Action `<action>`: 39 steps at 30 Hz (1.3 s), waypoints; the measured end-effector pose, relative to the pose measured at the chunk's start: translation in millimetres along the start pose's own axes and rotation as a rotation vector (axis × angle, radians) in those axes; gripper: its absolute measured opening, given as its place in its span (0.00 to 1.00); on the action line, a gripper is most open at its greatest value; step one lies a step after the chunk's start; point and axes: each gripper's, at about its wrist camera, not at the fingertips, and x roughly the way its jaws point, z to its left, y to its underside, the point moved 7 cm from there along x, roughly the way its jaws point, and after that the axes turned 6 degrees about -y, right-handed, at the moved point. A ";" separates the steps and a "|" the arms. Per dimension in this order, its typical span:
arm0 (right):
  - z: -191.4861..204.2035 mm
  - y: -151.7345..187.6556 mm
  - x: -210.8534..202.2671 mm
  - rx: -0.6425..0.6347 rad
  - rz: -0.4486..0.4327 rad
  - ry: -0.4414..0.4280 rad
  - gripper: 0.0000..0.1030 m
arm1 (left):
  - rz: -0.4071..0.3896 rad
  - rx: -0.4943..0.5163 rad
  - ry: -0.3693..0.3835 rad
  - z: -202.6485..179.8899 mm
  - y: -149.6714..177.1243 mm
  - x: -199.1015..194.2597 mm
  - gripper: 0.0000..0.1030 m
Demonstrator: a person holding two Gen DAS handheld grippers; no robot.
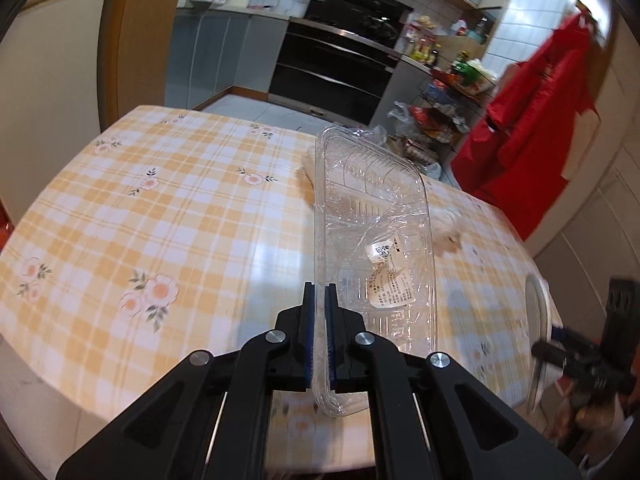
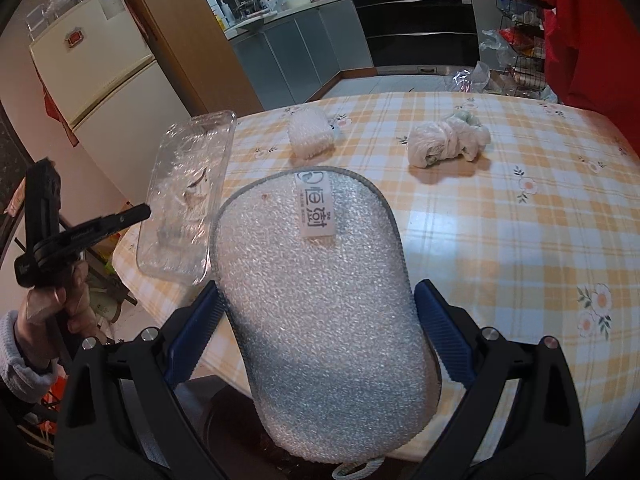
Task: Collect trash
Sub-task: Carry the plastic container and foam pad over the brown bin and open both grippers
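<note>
Left wrist: fingers [image 1: 308, 320] pinching tray [image 1: 372, 208] rim

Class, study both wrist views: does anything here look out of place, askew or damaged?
Yes. The clear plastic tray is pinched by its rim in the left gripper and hangs tilted over the table edge, its film crumpled. A knotted plastic bag and a foam roll still litter the tablecloth.

Left gripper [image 1: 319, 312] pinched nearly closed on the rim of a clear plastic tray [image 1: 372, 216], held by a bare hand [image 2: 60, 300] with a pale cuff at the wrist. Right gripper [image 2: 320, 320] spread wide, blue pads against both sides of a silvery scrub pad [image 2: 320, 300].
</note>
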 end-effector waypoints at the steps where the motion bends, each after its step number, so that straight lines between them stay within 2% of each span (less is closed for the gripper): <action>1: 2.3 1.8 -5.4 0.004 -0.005 0.000 0.91 | -0.005 0.018 0.002 -1.8 5.0 -9.3 0.05; 7: 20.3 11.2 -37.1 0.002 -0.035 0.011 0.91 | -0.032 0.115 0.015 -15.1 36.4 -54.9 0.05; 15: 47.2 20.6 -73.5 -0.029 -0.077 0.024 0.91 | -0.014 0.162 0.060 -28.3 85.2 -89.2 0.05; 25: 53.9 35.6 -90.8 -0.028 -0.082 0.029 0.91 | 0.053 0.193 0.079 -41.8 142.6 -94.2 0.05; 33: 50.0 42.7 -98.2 -0.022 -0.082 0.038 0.91 | 0.102 0.199 0.111 -54.1 166.1 -84.8 0.05; 35: 48.5 43.8 -98.5 -0.016 -0.081 0.037 0.91 | 0.123 0.206 0.151 -60.2 170.2 -80.8 0.06; 36: 48.0 44.8 -98.4 -0.014 -0.079 0.037 0.91 | 0.140 0.216 0.184 -65.3 173.7 -77.4 0.15; 37: 47.8 45.5 -98.0 -0.012 -0.077 0.037 0.91 | 0.151 0.220 0.187 -68.0 176.5 -75.2 0.42; 38: 47.7 46.2 -97.0 -0.011 -0.074 0.037 0.91 | 0.153 0.217 0.187 -69.2 177.9 -74.0 0.52; 39: 47.7 47.4 -96.0 -0.009 -0.069 0.035 0.91 | 0.141 0.202 0.201 -69.3 178.0 -74.9 0.55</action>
